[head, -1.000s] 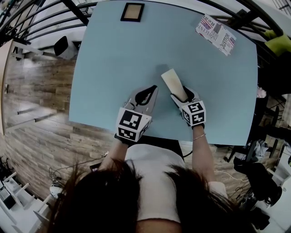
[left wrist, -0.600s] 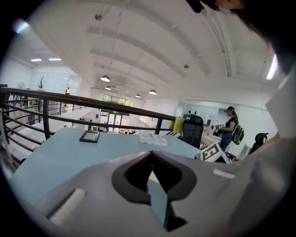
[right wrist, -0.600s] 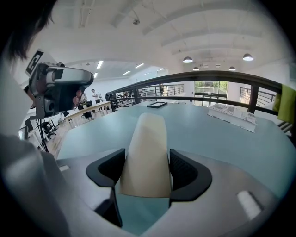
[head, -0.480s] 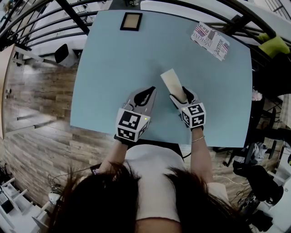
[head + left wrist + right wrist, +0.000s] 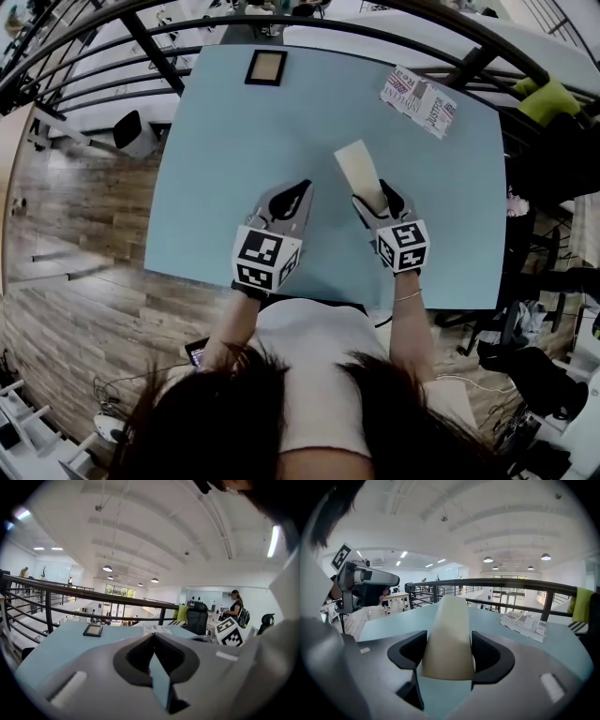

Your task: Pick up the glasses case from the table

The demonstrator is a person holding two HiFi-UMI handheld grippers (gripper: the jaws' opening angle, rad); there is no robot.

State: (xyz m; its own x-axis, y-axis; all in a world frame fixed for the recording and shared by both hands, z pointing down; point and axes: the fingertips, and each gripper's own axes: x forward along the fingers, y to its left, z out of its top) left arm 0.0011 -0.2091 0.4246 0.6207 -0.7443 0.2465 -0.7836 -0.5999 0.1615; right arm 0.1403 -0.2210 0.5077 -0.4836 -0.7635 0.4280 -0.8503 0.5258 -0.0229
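The glasses case (image 5: pixel 357 167) is a long beige box, and my right gripper (image 5: pixel 377 198) is shut on its near end. In the right gripper view the case (image 5: pixel 449 630) fills the gap between both dark pads (image 5: pixel 485 654) and its far end sticks out above the light blue table (image 5: pixel 234 141). My left gripper (image 5: pixel 299 190) hovers to the left of the case, apart from it. Its jaws (image 5: pixel 153 637) meet at the tips with nothing between them.
A small framed picture (image 5: pixel 265 67) lies at the table's far edge, and a folded newspaper (image 5: pixel 419 100) at the far right corner. A black railing (image 5: pixel 501 584) runs behind the table. A chair (image 5: pixel 127 97) stands on the left, and a person (image 5: pixel 234 607) is far off to the right.
Both grippers have risen. The right one has carried the glasses case up with it, while the left has stayed shut and empty.
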